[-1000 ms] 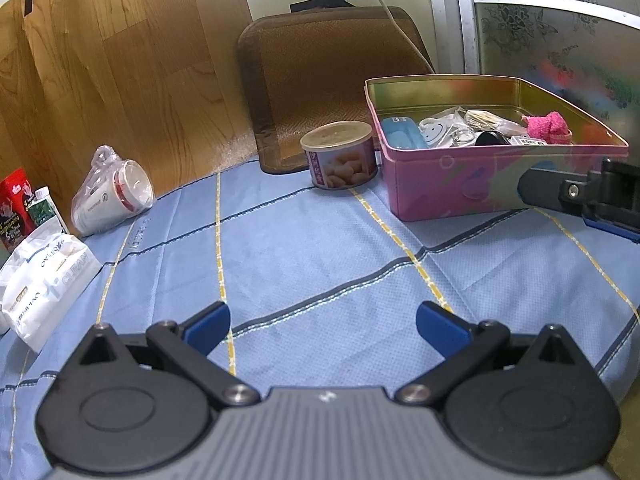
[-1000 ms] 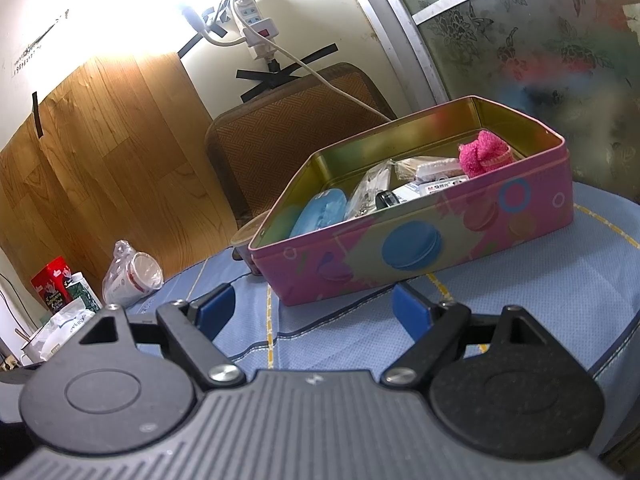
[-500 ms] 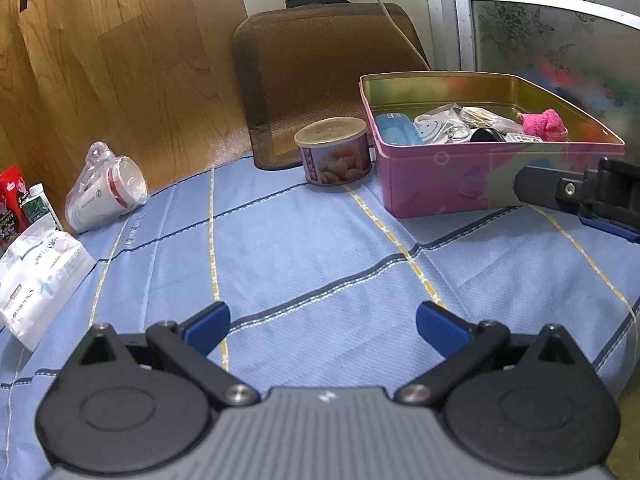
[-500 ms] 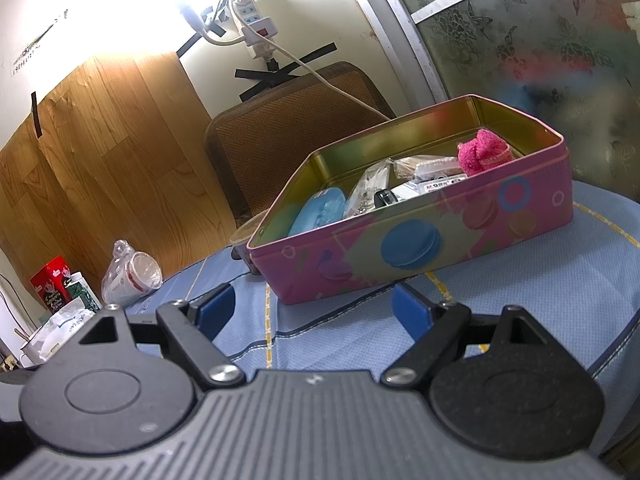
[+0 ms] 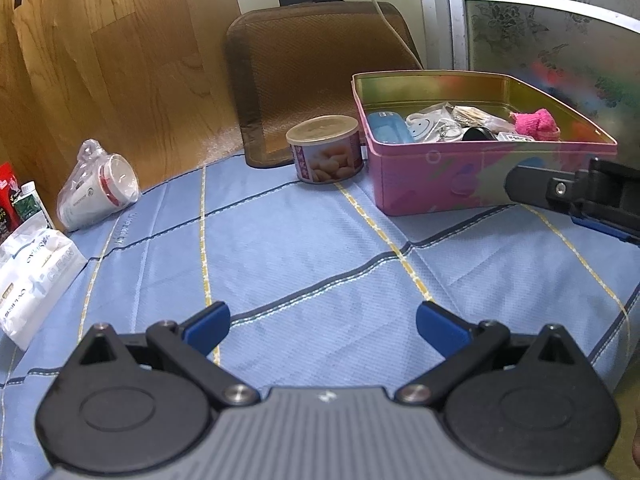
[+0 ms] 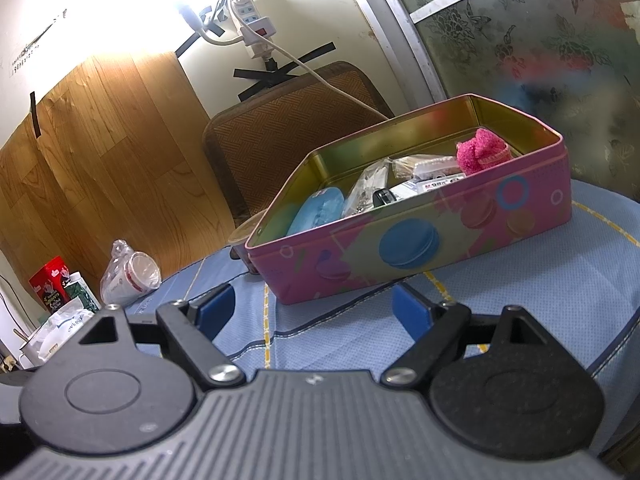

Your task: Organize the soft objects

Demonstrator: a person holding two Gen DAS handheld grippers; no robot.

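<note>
A pink tin box (image 5: 432,184) (image 6: 520,216) stands open on the blue cloth. In it lie a fuzzy pink soft item (image 5: 534,122) (image 6: 478,154), a blue pouch (image 5: 388,128) (image 6: 320,210) and several small packets. My left gripper (image 5: 322,326) hovers open over bare cloth, well short of the box, with nothing between its fingers. My right gripper (image 6: 312,310) is open too, just in front of the box's long side, empty. One of its fingers (image 5: 560,192) shows at the right edge of the left wrist view.
A round can (image 5: 326,148) stands left of the box. A bagged stack of paper cups (image 5: 98,190) (image 6: 130,274) lies at the left, with white packets (image 5: 32,260) and cartons nearer the edge. A brown cushion (image 5: 320,76) leans on the wall behind. The cloth's edge drops off at right.
The left wrist view has shifted slightly, so the box and can sit a little lower and leftward in it. Both grippers stay open; nothing was picked up or let go.
</note>
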